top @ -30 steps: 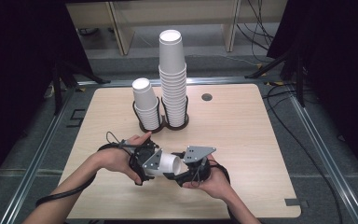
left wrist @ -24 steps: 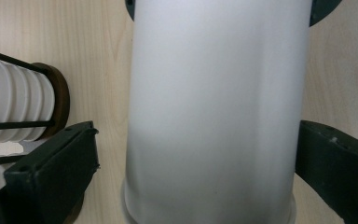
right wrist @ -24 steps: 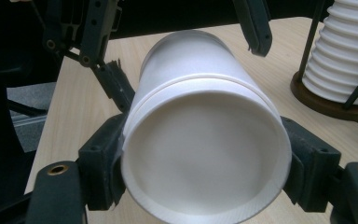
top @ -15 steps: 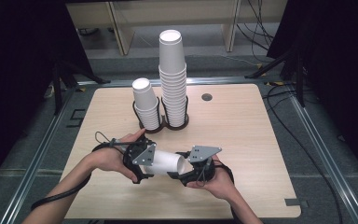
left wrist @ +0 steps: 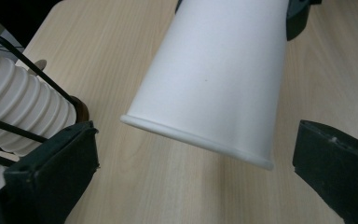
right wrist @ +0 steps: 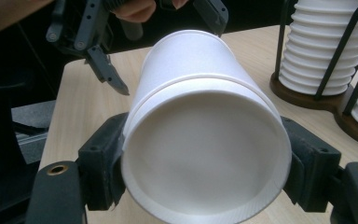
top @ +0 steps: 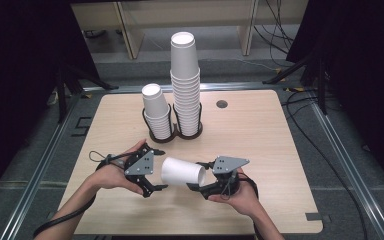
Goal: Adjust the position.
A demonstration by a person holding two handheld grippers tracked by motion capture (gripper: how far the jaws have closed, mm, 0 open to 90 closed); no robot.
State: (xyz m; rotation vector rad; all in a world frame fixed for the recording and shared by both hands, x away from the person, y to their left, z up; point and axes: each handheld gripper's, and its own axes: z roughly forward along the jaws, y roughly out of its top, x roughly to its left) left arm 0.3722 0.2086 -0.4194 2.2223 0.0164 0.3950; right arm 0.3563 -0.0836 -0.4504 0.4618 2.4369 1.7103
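A white paper cup [top: 182, 171] lies sideways above the table, with my right gripper [top: 198, 176] shut on its narrower end. In the right gripper view the two pads [right wrist: 105, 158] squeeze the cup [right wrist: 205, 140] from both sides, and a ring line runs round its wall. The cup's rolled rim [left wrist: 196, 140] points at my left gripper [top: 156, 169], which stands open just left of it with the jaws wide apart and touching nothing. That gripper's fingers [right wrist: 107, 70] show beyond the cup in the right gripper view.
A black wire holder [top: 172, 135] at the table's middle back carries a tall stack of white cups [top: 185, 85] and a shorter stack [top: 156, 112]. A round dark hole [top: 222, 104] sits near the back edge of the wooden table [top: 270, 150]. Dark floor surrounds the table.
My left gripper has drawn back to the left, off the cup, and now stands open. The right gripper has kept its hold on the cup and barely shifted.
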